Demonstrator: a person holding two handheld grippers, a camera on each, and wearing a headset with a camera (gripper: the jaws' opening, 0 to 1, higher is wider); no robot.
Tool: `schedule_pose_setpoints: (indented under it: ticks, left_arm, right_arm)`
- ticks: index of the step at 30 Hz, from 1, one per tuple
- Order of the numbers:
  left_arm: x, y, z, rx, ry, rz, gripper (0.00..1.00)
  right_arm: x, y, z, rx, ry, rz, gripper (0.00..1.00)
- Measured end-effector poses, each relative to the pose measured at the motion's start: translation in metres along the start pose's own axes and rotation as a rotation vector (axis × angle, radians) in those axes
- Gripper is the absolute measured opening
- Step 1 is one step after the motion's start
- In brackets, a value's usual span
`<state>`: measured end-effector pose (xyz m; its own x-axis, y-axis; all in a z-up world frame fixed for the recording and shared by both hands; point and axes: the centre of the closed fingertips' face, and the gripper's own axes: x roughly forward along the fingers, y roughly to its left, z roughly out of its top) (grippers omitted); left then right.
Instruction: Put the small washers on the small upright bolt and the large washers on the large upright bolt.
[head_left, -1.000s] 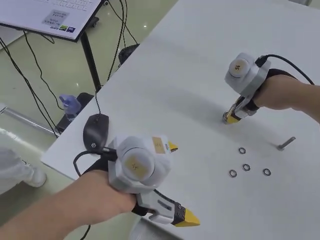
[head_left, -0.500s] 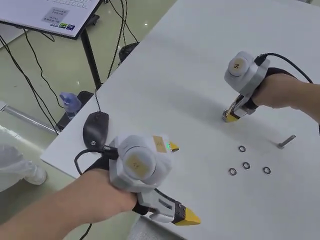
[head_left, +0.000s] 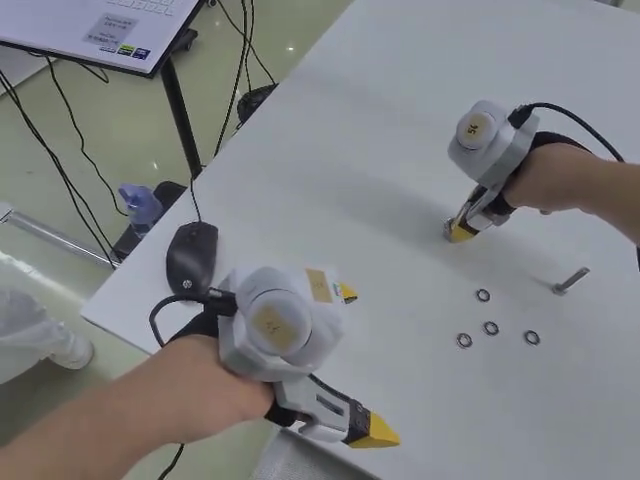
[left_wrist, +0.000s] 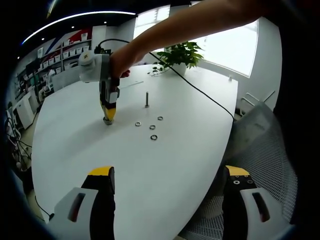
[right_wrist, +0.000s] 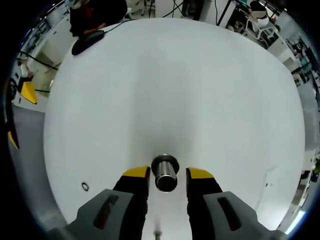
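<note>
My right gripper (head_left: 458, 232) points down at the white table (head_left: 350, 150), shut on the large upright bolt (right_wrist: 165, 172), whose round top shows between the yellow jaw tips. In the left gripper view the same gripper (left_wrist: 107, 119) stands over that bolt. The small bolt (head_left: 572, 282) (left_wrist: 147, 99) stands upright further along. Several small washers (head_left: 490, 327) (left_wrist: 152, 127) lie flat between the two bolts. My left gripper (head_left: 362, 364) hovers at the table's near edge, jaws wide open, nothing between them.
A black mouse (head_left: 192, 260) lies at the table's near left corner, its cable running off the edge. A laptop (head_left: 100, 30) sits on a stand beyond the table, with cables on the floor. A mesh chair (left_wrist: 260, 130) stands beside the table. One washer (right_wrist: 85, 186) lies left of the right gripper.
</note>
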<state>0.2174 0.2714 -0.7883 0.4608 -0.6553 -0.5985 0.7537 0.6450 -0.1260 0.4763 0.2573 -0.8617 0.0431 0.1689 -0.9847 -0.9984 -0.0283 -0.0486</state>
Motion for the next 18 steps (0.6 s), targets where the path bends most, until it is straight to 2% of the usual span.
schedule_pose_setpoints:
  ticks: [9, 16, 18]
  left_arm:
    - [-0.002, 0.000, 0.007, -0.010, -0.026, 0.000, 0.90]
    - [-0.004, -0.002, 0.009, 0.001, -0.022, -0.006, 0.89]
    - [-0.005, -0.002, 0.011, -0.001, -0.026, -0.008, 0.89]
  right_arm:
    - [-0.021, 0.008, 0.004, -0.023, -0.034, -0.011, 0.33]
    - [-0.036, 0.010, 0.003, -0.032, -0.049, -0.020, 0.33]
    - [-0.035, 0.009, 0.002, -0.030, -0.056, -0.022, 0.33]
